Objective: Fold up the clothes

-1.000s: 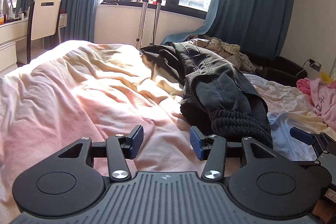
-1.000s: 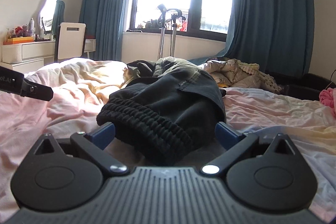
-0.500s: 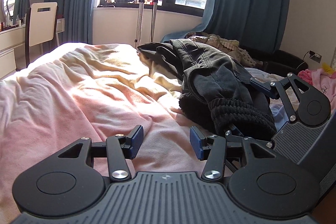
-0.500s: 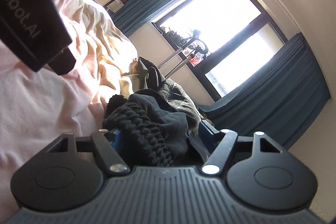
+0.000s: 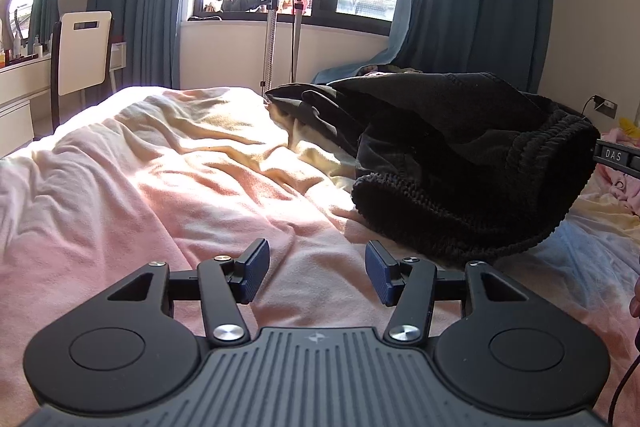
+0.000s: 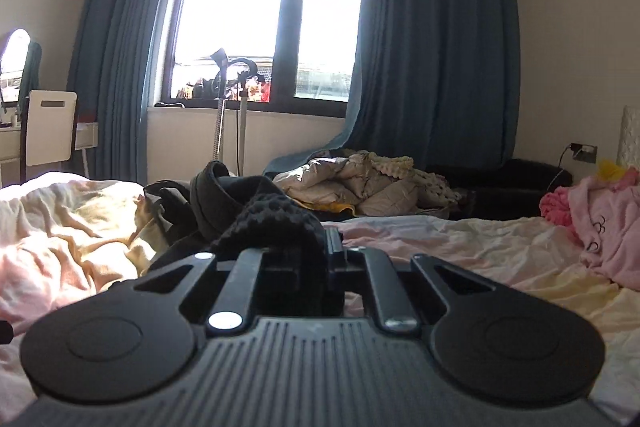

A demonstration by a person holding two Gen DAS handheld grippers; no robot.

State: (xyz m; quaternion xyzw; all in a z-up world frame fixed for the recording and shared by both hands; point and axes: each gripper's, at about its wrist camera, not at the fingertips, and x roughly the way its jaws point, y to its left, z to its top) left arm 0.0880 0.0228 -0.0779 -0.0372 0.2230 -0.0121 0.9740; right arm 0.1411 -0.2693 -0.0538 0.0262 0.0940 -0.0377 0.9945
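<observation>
Hidden: the right gripper [image 6: 310,259] had its finger pads buried under the knitted hem [image 6: 276,223] of the dark jacket [image 5: 452,131], so the contact itself could not be seen.
Cut off: in the left wrist view only a black bar of the right tool, marked "DAS", entered at the right edge, touching the jacket's hem.
Hard to make out: sleeves and collar of the jacket were lost in dark folds; which end was the neck could not be told.
Left gripper [image 5: 316,269]: jaws stood apart, nothing between them, low over the pink blanket [image 5: 160,187] of the bed.
Right gripper: fingers drawn together, clamped on the ribbed hem.
Jacket position: ahead and to the right of the left gripper, well apart from it; directly in front of the right gripper, draped over its fingers.
Jacket axis: long axis ran away from the right gripper toward the window [image 6: 264,15], hem end lifted off the blanket, far end resting on the bed.
Beyond: a crumpled beige quilt [image 6: 360,183] ahead, pink clothes [image 6: 604,211] to the far right.
</observation>
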